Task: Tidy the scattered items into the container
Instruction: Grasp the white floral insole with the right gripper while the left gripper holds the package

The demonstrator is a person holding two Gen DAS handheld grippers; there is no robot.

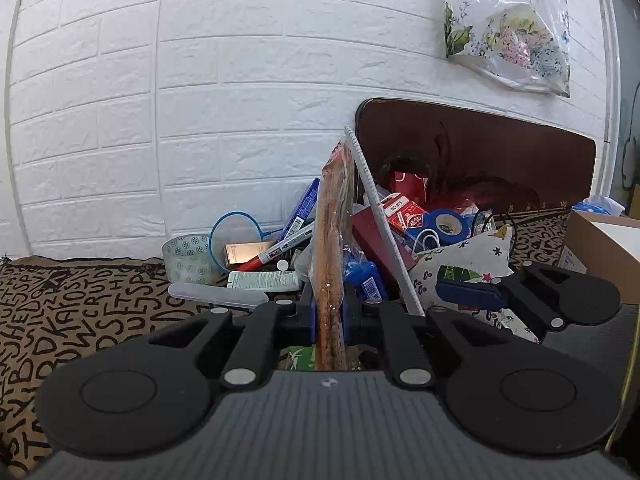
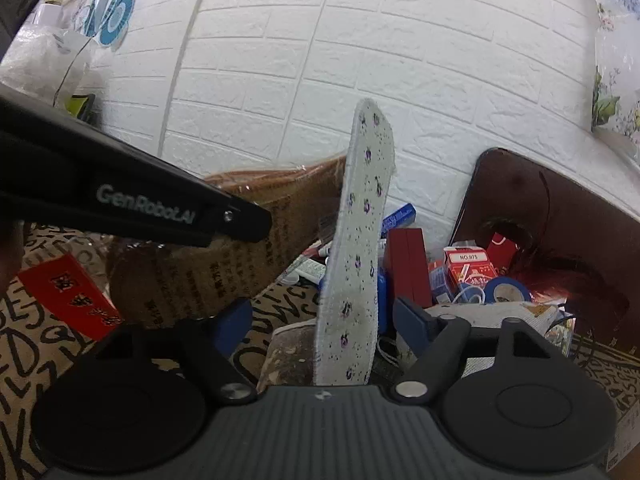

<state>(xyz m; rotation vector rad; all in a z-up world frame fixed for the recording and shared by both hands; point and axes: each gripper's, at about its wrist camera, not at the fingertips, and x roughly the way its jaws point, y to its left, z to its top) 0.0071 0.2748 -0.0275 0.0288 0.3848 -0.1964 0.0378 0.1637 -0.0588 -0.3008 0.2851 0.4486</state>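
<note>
White brick wall backs your cluttered desk [image 1: 72,320]. Your left gripper [image 1: 329,312] has its jaws clenched on the brown wrapped insole [image 1: 332,240], upright for carrying; your right gripper [image 2: 322,320] has released jaws loosely flanking the floral insole [image 2: 356,264], with the box [image 2: 552,216] ahead-right.

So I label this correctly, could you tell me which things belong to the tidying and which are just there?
Job: wrapped brown insole, floral insole, red marker, patterned tape roll, brown container.
Lying about: hanging floral bag, lettered cloth, cardboard box.
</note>
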